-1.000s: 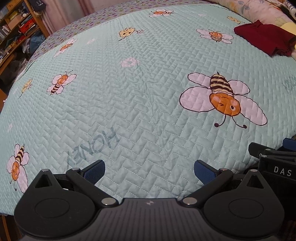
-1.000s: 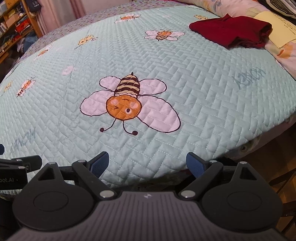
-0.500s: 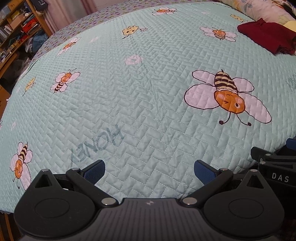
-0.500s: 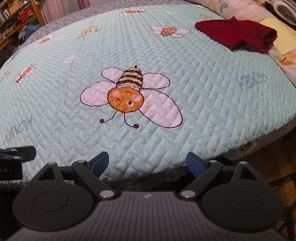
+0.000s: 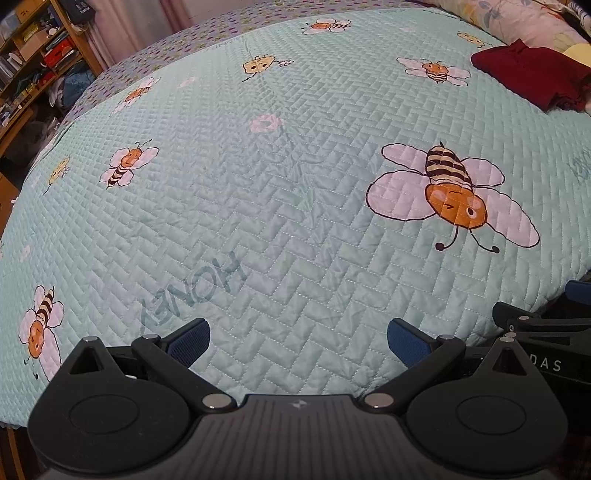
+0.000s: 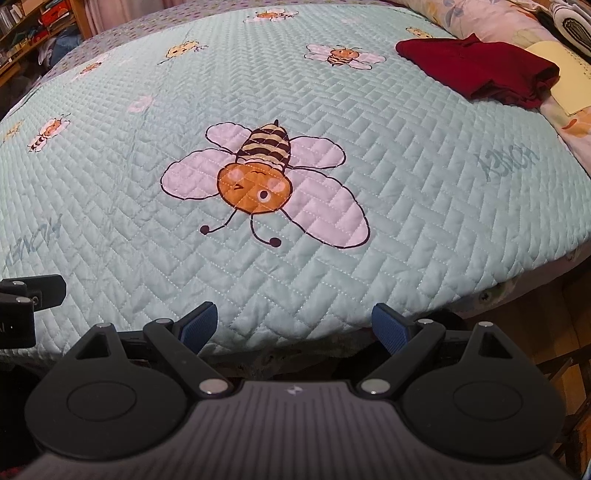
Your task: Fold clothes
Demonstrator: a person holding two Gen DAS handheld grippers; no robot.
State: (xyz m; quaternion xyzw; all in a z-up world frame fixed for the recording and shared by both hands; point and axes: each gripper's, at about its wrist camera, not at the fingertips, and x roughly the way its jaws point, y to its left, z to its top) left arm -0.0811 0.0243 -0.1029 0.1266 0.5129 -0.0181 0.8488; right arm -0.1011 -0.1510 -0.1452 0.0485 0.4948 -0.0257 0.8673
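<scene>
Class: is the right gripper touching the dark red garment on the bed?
Apart. The right wrist view shows the right gripper open at the bed's near edge, with bare quilt before the dark red garment.

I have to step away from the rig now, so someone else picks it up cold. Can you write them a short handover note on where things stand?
Left gripper: open, empty, over the near edge of the mint-green quilted bee-print bedspread.
Right gripper: open, empty, at the same near edge, beside the left one.
Clothes: one dark red fabric garment lies bunched at the far right of the bed, next to a pale yellow sheet and the floral pillow. It looks loosely folded at most; nothing else to fold is in view.
Done: nothing I can confirm.
Left: reach across, bring the garment to the open middle, spread it flat, fold it.
</scene>
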